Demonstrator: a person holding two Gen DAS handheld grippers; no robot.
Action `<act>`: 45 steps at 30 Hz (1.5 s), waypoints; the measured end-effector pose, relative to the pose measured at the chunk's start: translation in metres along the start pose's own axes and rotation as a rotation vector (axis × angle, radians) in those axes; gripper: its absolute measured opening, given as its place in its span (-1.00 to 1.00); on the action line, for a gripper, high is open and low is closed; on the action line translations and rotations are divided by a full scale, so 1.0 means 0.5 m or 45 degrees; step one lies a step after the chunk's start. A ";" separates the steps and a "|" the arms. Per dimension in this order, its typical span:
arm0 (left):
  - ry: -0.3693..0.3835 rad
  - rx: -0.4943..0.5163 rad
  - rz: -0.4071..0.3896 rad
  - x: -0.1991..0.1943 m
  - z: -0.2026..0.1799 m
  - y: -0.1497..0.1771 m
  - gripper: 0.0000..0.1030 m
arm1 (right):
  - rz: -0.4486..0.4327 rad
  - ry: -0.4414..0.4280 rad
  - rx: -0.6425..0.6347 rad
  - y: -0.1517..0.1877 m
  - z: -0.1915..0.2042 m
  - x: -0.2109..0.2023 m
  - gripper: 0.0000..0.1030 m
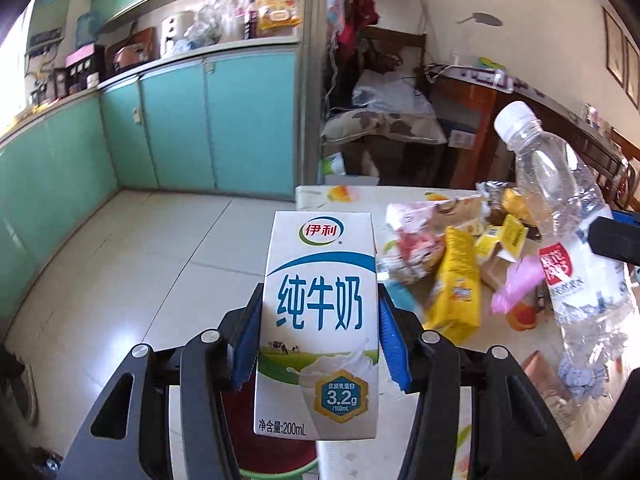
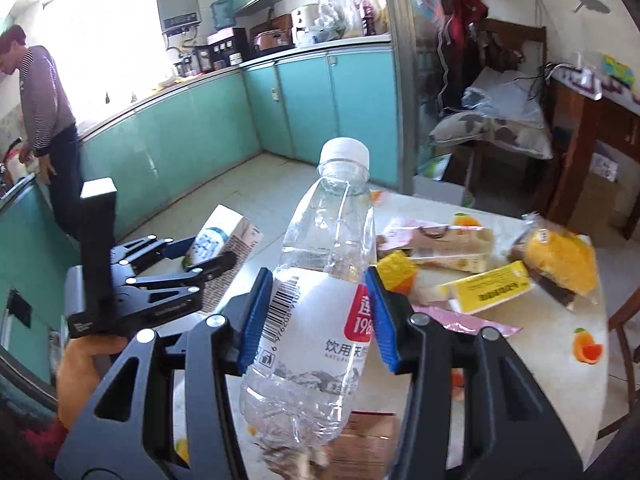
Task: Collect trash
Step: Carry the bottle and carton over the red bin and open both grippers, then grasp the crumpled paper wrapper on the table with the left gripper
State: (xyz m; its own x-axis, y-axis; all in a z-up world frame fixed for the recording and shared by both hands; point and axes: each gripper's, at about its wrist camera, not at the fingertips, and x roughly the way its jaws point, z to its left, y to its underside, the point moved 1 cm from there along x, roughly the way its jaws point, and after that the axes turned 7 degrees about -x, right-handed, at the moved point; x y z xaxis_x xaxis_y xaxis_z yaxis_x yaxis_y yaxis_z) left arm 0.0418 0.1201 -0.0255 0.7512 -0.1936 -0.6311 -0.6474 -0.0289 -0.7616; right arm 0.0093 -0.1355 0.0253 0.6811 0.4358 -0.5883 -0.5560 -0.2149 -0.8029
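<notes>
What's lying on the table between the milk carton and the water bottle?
In the left wrist view, a yellow snack bag lies between the milk carton and the water bottle, with other wrappers behind it.

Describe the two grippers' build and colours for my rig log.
Left gripper and right gripper match: black metal linkage arms with silver round pivot bolts and cut-out slots, and fingers faced with ribbed blue pads. From the right wrist view the left gripper carries a black upright block, gripped by a bare hand. No cables show.
</notes>
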 end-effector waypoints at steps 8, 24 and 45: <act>-0.130 -0.253 0.209 0.131 0.194 0.082 -0.03 | 0.233 -0.354 0.189 -0.024 0.104 0.232 -0.10; -0.183 -0.353 0.376 0.235 0.256 0.128 0.56 | 0.357 -0.315 0.235 -0.020 0.178 0.363 0.21; -0.012 -0.165 0.083 0.045 0.051 0.031 0.79 | 0.090 0.101 0.092 0.051 -0.060 -0.026 0.50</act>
State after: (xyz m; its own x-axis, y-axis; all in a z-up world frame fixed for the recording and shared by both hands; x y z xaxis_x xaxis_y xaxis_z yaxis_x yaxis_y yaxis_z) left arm 0.0522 0.1403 -0.0552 0.7078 -0.1898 -0.6805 -0.7056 -0.1433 -0.6940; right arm 0.0006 -0.1727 0.0096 0.6729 0.3504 -0.6515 -0.6351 -0.1779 -0.7517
